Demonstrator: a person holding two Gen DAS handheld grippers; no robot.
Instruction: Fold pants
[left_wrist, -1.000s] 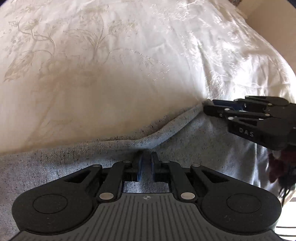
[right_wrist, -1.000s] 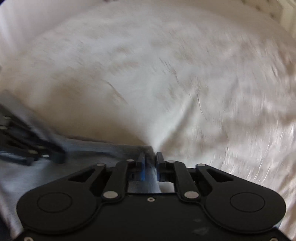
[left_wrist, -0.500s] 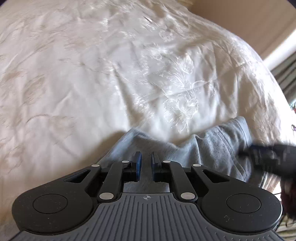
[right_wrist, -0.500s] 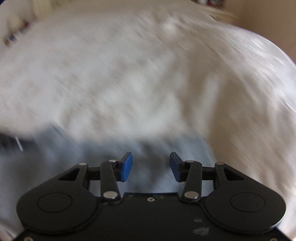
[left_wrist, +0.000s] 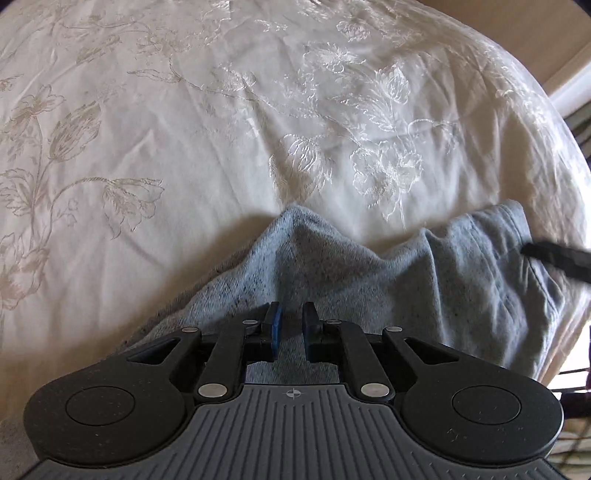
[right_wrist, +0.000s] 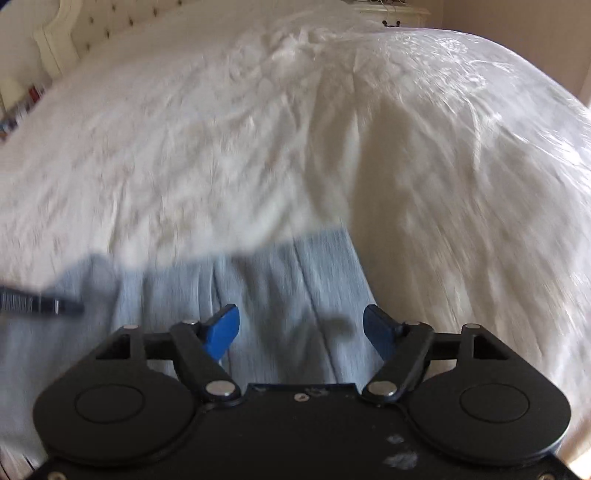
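The grey-blue pants (left_wrist: 369, 273) lie rumpled on a white bedspread (left_wrist: 184, 147). My left gripper (left_wrist: 291, 325) hangs just over them with its jaws a narrow gap apart and nothing between the pads. In the right wrist view, which is blurred, the pants (right_wrist: 266, 295) lie below my right gripper (right_wrist: 301, 332), which is wide open and empty. The right gripper's dark tip (left_wrist: 557, 258) shows at the right edge of the left wrist view, over the waistband end. The left gripper's tip (right_wrist: 37, 304) shows at the left of the right wrist view.
The embroidered white bedspread (right_wrist: 258, 147) covers the whole bed. A padded headboard (right_wrist: 66, 40) stands at the far left and a cream dresser (right_wrist: 395, 14) at the back. The bed's edge (left_wrist: 569, 325) drops off right of the pants.
Both grippers let go of the pants: the right opened wide, the left opened a little. Both swung round, and the cloth now lies bunched in a peak.
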